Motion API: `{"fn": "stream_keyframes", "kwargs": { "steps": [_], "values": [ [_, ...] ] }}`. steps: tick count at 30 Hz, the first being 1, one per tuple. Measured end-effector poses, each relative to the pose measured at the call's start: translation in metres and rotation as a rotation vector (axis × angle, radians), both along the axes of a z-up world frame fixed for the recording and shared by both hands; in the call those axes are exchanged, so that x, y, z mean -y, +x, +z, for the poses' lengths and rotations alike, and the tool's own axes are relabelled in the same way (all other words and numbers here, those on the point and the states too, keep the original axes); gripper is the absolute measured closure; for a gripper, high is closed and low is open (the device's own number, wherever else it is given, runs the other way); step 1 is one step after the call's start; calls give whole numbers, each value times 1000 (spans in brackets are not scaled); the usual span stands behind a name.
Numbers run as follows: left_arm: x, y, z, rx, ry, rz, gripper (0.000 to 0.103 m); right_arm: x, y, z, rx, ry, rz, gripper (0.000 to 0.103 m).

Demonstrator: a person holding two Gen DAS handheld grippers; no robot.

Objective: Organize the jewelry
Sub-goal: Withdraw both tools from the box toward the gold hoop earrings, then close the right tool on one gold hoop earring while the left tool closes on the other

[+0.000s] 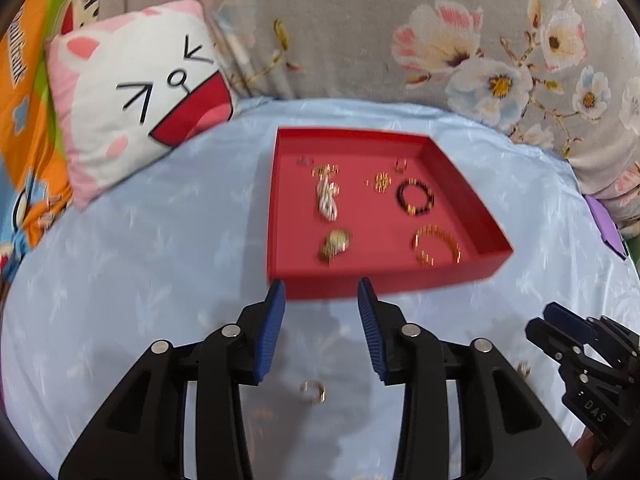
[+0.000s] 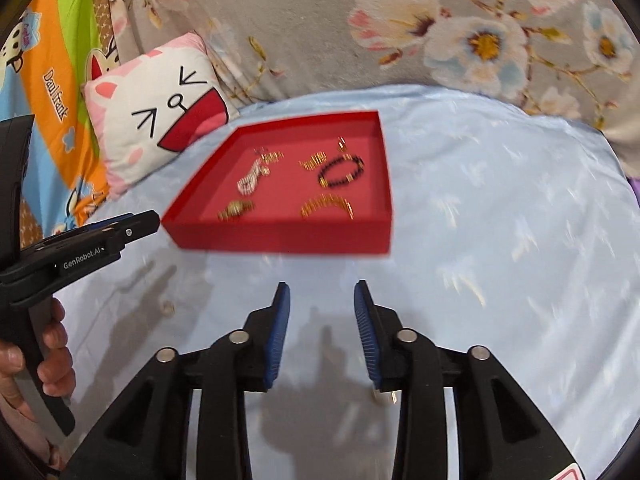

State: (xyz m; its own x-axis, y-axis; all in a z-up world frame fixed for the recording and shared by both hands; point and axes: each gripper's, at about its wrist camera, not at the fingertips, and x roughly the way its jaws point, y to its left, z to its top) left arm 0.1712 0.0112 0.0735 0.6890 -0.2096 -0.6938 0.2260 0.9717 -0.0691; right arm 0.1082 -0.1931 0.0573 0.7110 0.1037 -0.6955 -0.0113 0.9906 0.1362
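Left wrist: tool [image 1: 321, 288] agape over ring [image 1: 313, 390]

surface: light blue sheet [image 1: 140, 260] | on it: red tray [image 1: 384, 280], gold ring [image 1: 313, 390], cat pillow [image 1: 136, 92]

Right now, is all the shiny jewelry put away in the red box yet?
Mostly. The red tray already holds a black bead bracelet, a gold bracelet, a watch and smaller pieces. Both the left gripper and right gripper are open and empty. A gold ring waits on the blue sheet.
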Motion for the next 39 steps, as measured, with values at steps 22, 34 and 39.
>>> {"fn": "stream_keyframes", "kwargs": {
  "steps": [22, 34, 39],
  "values": [
    [-11, -44, -64, -41, 10, 100, 43, 23, -26, -53, -73, -29, -84, 59],
    [-15, -30, -67, -72, -11, 117, 47, 25, -21, -54, -80, -15, -87, 84],
    [-10, -30, -67, -68, -7, 88, 61, 27, -21, -54, -78, -4, -87, 84]
  ]
}}
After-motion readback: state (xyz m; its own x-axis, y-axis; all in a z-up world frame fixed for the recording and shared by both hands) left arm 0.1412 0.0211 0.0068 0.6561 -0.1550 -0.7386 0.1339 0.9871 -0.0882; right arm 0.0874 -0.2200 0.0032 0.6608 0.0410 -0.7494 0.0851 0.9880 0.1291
